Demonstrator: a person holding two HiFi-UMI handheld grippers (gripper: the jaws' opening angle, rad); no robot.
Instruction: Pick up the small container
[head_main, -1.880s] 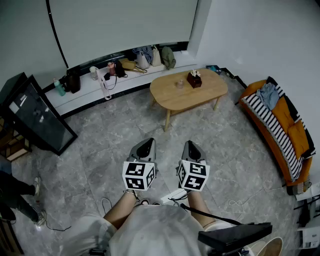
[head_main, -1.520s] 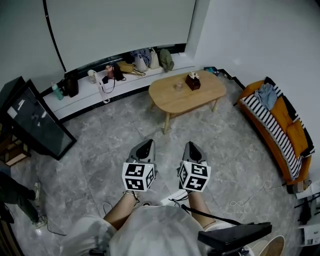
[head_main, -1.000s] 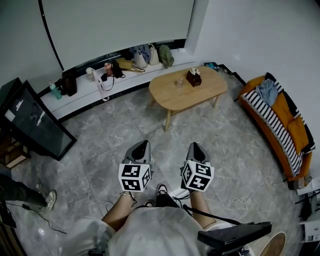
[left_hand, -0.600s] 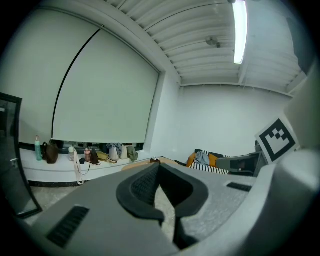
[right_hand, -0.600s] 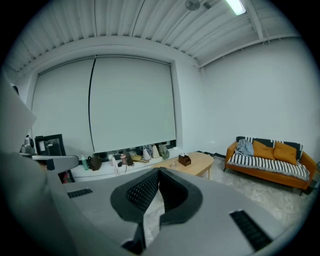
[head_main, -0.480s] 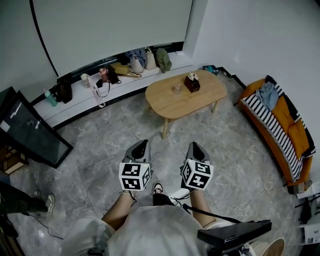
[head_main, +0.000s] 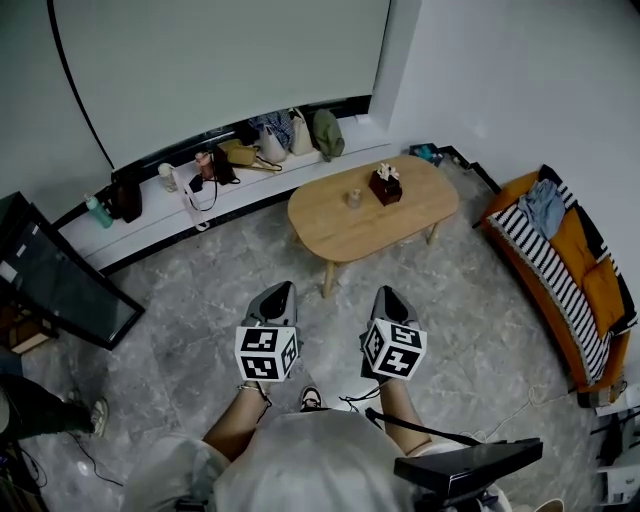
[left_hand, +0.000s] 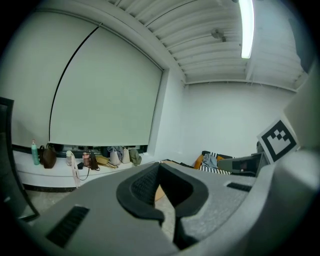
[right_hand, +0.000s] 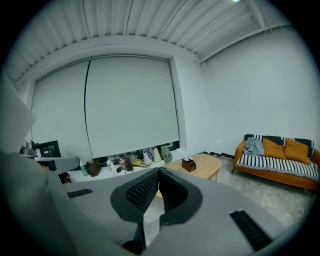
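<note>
Two grippers, both empty: the left gripper (head_main: 279, 292) and the right gripper (head_main: 391, 296) hang side by side in front of my waist, pointing ahead over the grey floor (head_main: 200, 290). Each pair of fingers (left_hand: 145, 186) is pressed together with nothing between them, sensibly, I judge, since nothing is within reach to take. The small container (head_main: 353, 197) stands well ahead of me on the oval wooden worktop (head_main: 325, 225), just beside a brown tissue box (head_main: 385, 185) but apart from it. I hold both tools level and aimed that way, probably so either can go in once I am close. Walking up is the step in hand; the fingers must spread before any grab.
</note>
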